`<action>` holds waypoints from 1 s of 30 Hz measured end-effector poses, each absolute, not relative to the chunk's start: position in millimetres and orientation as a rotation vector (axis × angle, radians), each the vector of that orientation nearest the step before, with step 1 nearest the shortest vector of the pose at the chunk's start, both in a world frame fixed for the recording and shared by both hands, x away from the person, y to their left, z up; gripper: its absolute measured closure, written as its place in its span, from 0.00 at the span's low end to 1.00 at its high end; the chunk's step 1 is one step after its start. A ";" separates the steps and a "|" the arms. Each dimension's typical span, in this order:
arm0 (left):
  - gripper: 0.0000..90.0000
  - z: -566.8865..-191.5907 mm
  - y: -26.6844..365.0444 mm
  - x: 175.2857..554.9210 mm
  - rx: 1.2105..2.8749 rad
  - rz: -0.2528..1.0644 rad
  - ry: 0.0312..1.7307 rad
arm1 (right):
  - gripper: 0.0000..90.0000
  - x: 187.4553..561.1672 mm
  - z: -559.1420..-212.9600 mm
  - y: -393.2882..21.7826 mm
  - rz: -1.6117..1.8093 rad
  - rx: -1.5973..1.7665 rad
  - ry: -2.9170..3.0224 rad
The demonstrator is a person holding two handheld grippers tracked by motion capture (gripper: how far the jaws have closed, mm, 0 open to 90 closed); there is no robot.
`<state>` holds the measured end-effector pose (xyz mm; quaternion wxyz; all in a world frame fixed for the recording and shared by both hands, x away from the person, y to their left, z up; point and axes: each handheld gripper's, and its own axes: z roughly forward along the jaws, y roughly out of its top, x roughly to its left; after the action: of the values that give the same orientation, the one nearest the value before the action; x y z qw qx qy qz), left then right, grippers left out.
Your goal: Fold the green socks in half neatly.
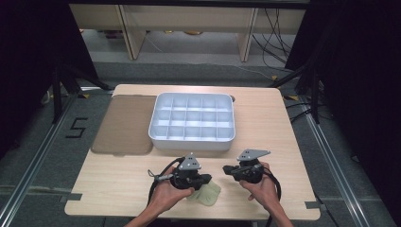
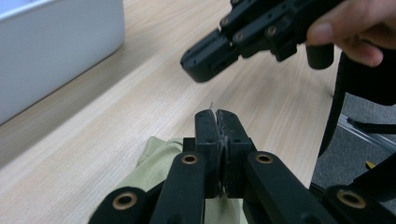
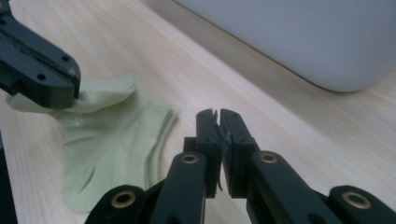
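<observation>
Sock work has barely begun — the green sock lies flat near the desk's front edge. The left claw pinches its top end; the right claw is pressed together, holding nothing. The white tray waits behind — every box looks bare.

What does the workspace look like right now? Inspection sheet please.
Surface: light wood table.
Job's things: pale green sock flat at the near edge; white divided tray, compartments bare.
Clutter: brown mat left of the tray.
Grippers: left gripper shut, tip over the sock's edge, grip unclear; right gripper shut, nothing between the jaws, beside the sock.
Cables: black cable trailing from the left gripper.
Surroundings: grey floor, black curtains, desks behind.
</observation>
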<state>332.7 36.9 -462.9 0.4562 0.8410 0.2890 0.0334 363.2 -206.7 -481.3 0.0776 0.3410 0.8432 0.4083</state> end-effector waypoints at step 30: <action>0.67 -471.8 19.8 335.1 2.065 -0.033 0.672 | 0.96 363.2 -476.9 -219.7 1.247 1.078 2.516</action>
<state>335.1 19.8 -471.8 0.4663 0.8411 0.2736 -0.0136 363.2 -219.7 -476.9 0.0667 0.3576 0.8347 0.4135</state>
